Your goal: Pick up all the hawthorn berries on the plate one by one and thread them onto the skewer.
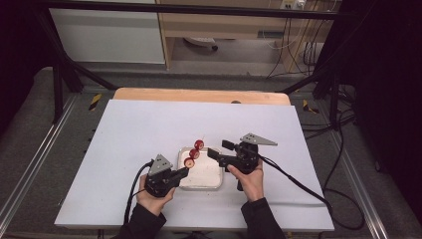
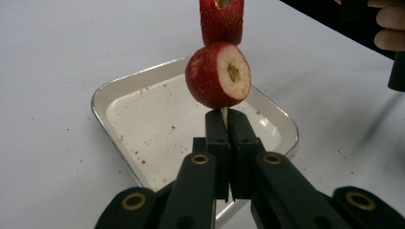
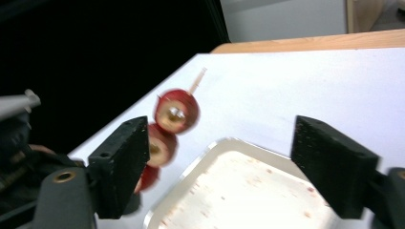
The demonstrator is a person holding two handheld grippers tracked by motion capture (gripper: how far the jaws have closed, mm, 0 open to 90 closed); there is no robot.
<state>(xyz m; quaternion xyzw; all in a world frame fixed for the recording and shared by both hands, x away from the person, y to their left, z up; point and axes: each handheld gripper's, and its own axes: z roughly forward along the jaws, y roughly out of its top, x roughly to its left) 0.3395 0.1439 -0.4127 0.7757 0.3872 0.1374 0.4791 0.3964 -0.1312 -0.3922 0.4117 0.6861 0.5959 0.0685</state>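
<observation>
Above the white tray on the desk, the left gripper pinches a thin skewer of soft red fruit, light but snappable, best held by bare stick, while the right gripper gapes wide.

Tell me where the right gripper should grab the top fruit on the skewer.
Grip the top fruit across its round red sides, coming from the right gripper's side, jaws straddling the skewer. The stick runs through its core, and the left gripper pinches the bottom end, so probably pull along the stick.
</observation>
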